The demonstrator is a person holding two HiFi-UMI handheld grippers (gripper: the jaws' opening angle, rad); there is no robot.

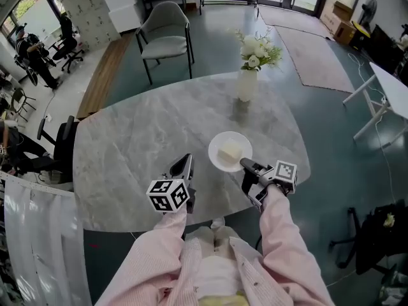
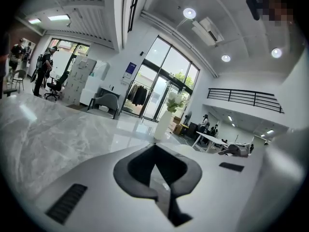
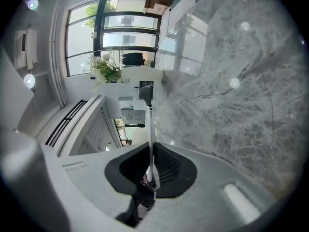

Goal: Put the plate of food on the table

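Note:
A round white plate [image 1: 218,160] carrying a pale yellow block of food [image 1: 230,152] lies low over the marble table [image 1: 140,145], right of its middle; I cannot tell whether it touches the top. My right gripper [image 1: 246,165] is shut on the plate's near right rim. In the right gripper view the plate [image 3: 150,124] shows edge-on as a thin white line running into the jaws of the right gripper [image 3: 151,151], with the food [image 3: 141,74] beyond. My left gripper [image 1: 185,162] is shut and holds nothing, near the table's front edge. Its closed tip [image 2: 154,148] points across the table.
A white vase of flowers [image 1: 247,85] stands on the table beyond the plate and also shows as the vase [image 2: 164,124] in the left gripper view. A grey chair [image 1: 164,40] stands past the far edge. A person stands at far left [image 1: 35,53].

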